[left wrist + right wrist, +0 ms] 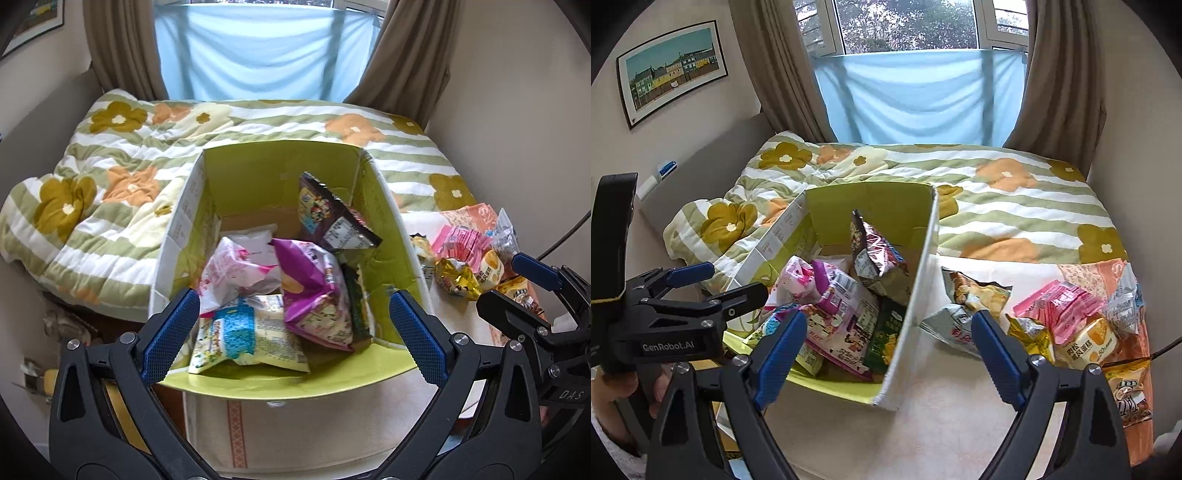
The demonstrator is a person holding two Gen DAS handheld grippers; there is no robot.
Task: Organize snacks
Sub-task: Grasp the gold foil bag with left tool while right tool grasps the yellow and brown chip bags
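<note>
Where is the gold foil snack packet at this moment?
The gold foil snack packet lies outside the green box, to its right, beside the pink packet.

Green-lined box holding snack packets, more packets heaped beside it

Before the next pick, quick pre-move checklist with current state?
1. Left gripper jaws open and holding nothing: ok.
2. Right gripper jaws open and holding nothing: ok.
3. Box upright with its top open: ok.
4. Room left in the box above the purple bag and the other packets: ok.
5. Loose snacks outside, to the box's right, such as the pink packet: ok, unobstructed.
6. Silver bag near the right jaws, free of the box wall: cannot tell.
</note>
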